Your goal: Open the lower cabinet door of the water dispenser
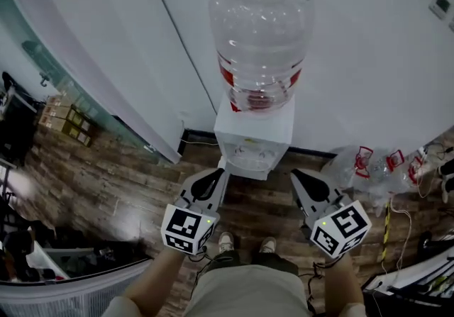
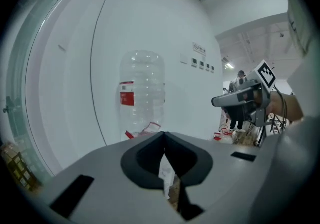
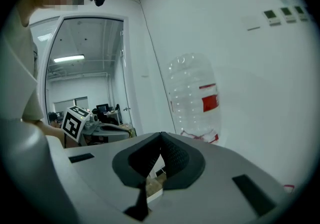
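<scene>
White floor-standing water dispenser stands at upper centre of the head view against the white wall, with a clear plastic bottle with a red label inverted on top; its lower cabinet door cannot be made out from this steep angle; left gripper and right gripper hang side by side at lower centre, near the dispenser's front, touching nothing; both pairs of jaws pressed together, nothing between them; clear empty bottles lie on the dark wooden floor at right.

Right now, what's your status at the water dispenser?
Left gripper, right gripper shut, empty. Water dispenser ahead, untouched; lower door unseen. Nothing blocking.
</scene>
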Action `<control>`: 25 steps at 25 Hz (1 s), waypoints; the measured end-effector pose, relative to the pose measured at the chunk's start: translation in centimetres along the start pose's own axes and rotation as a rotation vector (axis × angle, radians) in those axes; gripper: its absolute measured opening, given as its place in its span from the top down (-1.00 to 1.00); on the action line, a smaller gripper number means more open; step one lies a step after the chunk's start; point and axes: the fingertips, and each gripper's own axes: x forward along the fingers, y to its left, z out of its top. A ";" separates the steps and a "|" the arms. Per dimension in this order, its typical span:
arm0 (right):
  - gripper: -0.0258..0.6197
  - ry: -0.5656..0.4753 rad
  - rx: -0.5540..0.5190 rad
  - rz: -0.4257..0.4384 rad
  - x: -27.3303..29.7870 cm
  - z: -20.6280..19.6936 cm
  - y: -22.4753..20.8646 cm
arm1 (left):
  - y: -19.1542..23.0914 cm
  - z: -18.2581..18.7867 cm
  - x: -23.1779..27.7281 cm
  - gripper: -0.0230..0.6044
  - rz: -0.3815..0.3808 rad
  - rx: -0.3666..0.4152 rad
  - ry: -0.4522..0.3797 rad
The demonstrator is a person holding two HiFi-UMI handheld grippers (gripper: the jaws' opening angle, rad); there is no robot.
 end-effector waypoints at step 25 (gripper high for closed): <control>0.90 -0.307 -0.264 -0.183 -12.4 12.6 2.8 | -7.2 14.8 -5.1 0.91 -0.053 0.168 -0.264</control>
